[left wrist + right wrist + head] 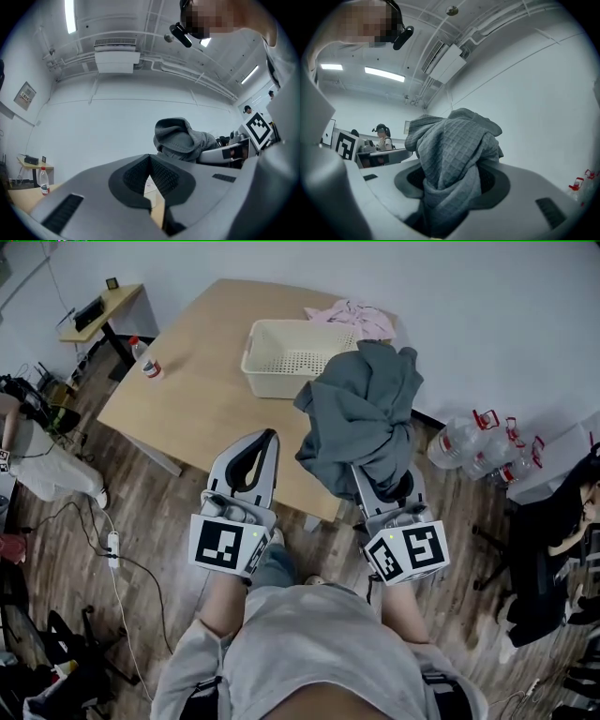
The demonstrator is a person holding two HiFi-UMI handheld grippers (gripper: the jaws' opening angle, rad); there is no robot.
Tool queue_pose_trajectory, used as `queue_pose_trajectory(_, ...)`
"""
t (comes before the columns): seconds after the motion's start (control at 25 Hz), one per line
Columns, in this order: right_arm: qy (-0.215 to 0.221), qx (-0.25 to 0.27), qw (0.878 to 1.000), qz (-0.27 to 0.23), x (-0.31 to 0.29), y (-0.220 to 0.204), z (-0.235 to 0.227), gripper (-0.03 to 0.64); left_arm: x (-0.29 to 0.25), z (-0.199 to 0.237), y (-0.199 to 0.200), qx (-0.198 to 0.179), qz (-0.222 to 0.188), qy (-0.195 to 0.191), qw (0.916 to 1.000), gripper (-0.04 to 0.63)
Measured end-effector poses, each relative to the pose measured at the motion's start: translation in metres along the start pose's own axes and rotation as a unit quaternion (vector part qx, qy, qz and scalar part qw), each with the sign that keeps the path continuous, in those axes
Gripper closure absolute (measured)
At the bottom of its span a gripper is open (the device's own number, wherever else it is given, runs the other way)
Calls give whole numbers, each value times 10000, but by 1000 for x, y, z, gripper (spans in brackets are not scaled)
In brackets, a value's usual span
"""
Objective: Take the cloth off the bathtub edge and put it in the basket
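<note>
A grey waffle-weave cloth (361,413) hangs bunched over my right gripper (382,476), which is shut on it and hovers above the near edge of the wooden table (187,399). In the right gripper view the cloth (450,154) fills the space between the jaws and drapes down over them. A cream perforated basket (286,357) stands on the table just beyond the cloth, with nothing showing inside it. My left gripper (267,440) is to the left of the cloth, holding nothing. In the left gripper view its fingertips (149,159) meet, and the cloth (183,140) shows to the right.
A pink cloth (352,318) lies behind the basket. A small water bottle (147,359) stands at the table's left edge. Large water bottles (473,442) lie on the floor at right, a side table (98,310) is far left, and cables (112,549) cross the floor.
</note>
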State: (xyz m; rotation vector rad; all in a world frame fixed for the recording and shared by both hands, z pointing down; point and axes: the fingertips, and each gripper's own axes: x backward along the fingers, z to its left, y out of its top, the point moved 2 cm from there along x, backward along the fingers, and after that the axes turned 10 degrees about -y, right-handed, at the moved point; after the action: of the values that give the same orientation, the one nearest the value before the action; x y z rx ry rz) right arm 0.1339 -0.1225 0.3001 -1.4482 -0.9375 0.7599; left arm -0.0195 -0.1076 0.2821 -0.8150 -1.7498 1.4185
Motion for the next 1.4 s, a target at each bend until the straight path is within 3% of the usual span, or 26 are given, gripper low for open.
queue_pose_trajectory(0.72,-549,1,9984,-112,-127,-5,13,394,-70,126,-21,43,-98,-580,9983,598)
queue_pose_trajectory(1.4,-1145,84,9933,-102,-177,-15,23,394,-108,176,-47,255,-109,-1304,9911,598)
